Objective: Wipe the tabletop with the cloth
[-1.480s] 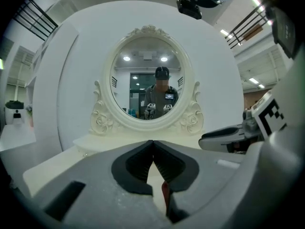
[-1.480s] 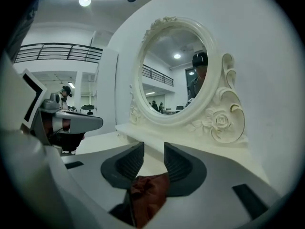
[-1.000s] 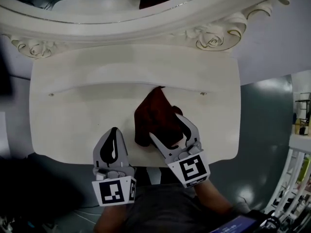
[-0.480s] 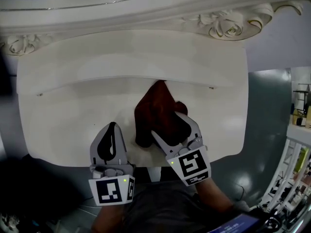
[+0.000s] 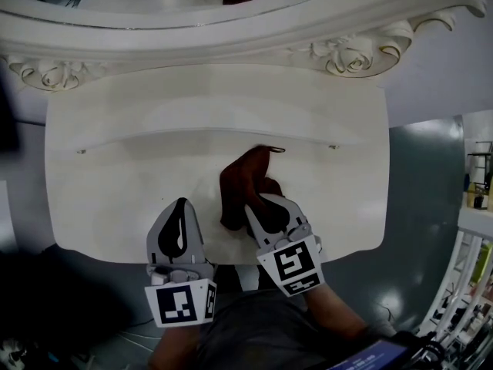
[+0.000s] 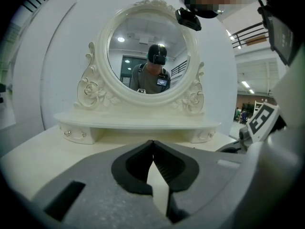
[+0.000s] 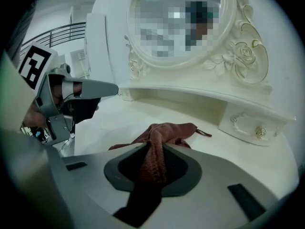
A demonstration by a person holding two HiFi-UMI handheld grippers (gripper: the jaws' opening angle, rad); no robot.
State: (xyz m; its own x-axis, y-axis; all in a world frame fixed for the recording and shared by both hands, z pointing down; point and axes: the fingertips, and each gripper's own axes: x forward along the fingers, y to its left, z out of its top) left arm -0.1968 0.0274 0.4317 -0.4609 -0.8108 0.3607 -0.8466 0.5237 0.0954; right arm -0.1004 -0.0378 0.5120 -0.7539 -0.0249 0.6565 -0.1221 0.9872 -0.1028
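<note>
1. Looking down in the head view, a dark reddish-brown cloth (image 5: 245, 182) lies bunched in soft folds at the centre of the frame. It rests on a smooth, cream-white table (image 5: 115, 176) with rounded corners. The right gripper (image 5: 268, 205), grey plastic with a square-marked cube, has its tips in the lower end of the cloth. Its jaws have just been closing and now stand narrow, with cloth between them. The left gripper (image 5: 181, 205) sits to the lower left of the cloth, apart from it. Across the top of the frame curves a white mirror frame (image 5: 192, 29) with carved roses (image 5: 347, 56).

2. In the left gripper view, the grey jaws with black ribbed pads meet at their tips and nothing is between them. Beyond them, a raised shelf (image 6: 138, 120) with small round knobs carries the scrolled oval mirror.

3. In the right gripper view, the jaws pinch a raised ridge of the cloth, which shows a nubbly, knitted weave. The remainder is heaped on the table just past the tips, and a thin loop (image 7: 204, 133) sticks out to the right. A small drawer (image 7: 248, 125) with a shiny knob sits at the right of the frame.
</note>
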